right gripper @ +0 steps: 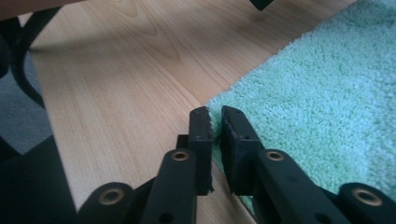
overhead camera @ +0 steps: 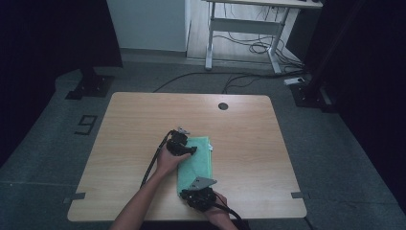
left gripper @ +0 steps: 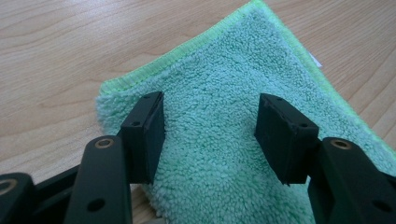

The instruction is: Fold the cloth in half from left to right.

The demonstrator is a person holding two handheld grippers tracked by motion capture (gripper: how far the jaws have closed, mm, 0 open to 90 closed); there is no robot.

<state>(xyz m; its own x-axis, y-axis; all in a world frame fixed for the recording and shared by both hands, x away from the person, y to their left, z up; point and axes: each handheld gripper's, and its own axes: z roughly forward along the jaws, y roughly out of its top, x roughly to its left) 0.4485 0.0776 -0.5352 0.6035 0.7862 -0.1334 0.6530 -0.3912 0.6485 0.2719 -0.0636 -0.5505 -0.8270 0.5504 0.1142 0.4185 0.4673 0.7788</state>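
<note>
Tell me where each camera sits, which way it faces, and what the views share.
High view: above the person's side, looking forward and down at the table; forearms and both grippers show.
Left gripper view: on the left gripper, looking along open jaws at the green cloth.
Right gripper view: on the right gripper, jaws shut on the cloth's corner.
All share cloth and table.

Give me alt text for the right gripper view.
The right gripper has its black fingers nearly closed on the corner of a green cloth, pinching its edge. The cloth lies flat on a wooden table, spreading to the right.
</note>
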